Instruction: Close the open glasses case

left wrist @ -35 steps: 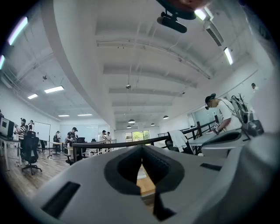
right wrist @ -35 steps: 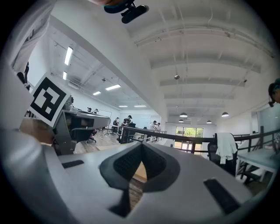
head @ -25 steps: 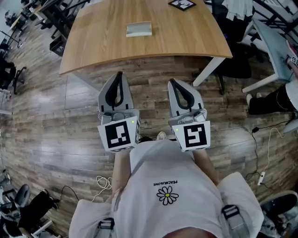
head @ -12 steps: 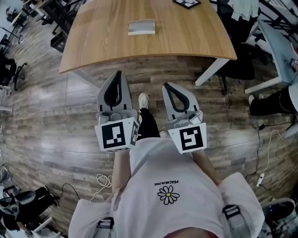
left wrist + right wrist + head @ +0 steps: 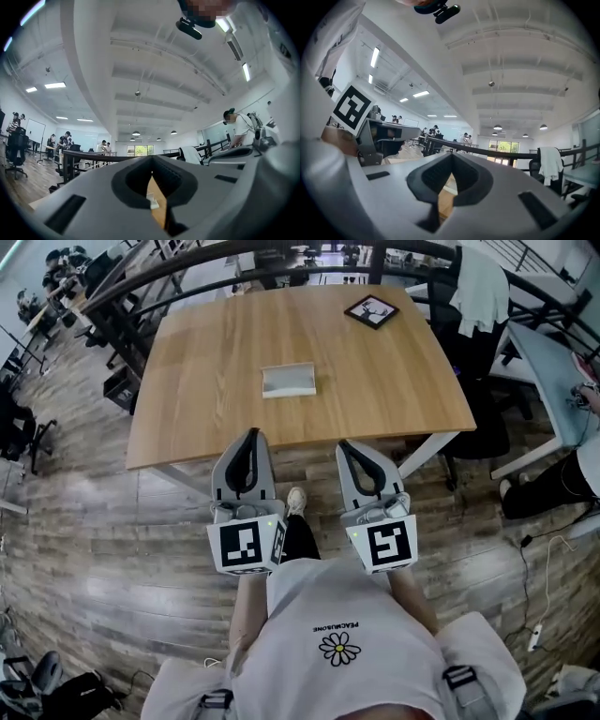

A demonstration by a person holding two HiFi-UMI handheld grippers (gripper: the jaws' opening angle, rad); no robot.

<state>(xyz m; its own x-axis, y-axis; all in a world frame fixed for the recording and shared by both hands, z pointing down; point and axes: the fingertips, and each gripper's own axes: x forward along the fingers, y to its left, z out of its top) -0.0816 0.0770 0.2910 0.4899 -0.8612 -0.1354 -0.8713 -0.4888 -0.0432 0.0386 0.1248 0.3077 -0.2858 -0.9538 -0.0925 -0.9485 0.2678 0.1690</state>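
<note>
The open glasses case (image 5: 289,380), pale grey and rectangular, lies near the middle of the wooden table (image 5: 206,381). Both grippers hang side by side in front of the table's near edge, pointing at it and well short of the case. My left gripper (image 5: 249,435) is shut with nothing in it, and the case (image 5: 153,203) shows as a small pale shape through the gap under its tips. My right gripper (image 5: 346,445) also has its tips together and holds nothing. A strip of table (image 5: 442,202) shows between its jaws.
A black framed picture (image 5: 370,311) lies at the table's far right corner. A chair with white cloth (image 5: 480,287) stands at the right. A dark railing (image 5: 169,277) runs behind the table. More desks and seated people are at the left (image 5: 47,263) and right (image 5: 586,399).
The person has walked toward the table: it now lies fuller in the head view with the case nearer the middle. Both grippers came forward with the body and stayed shut.
</note>
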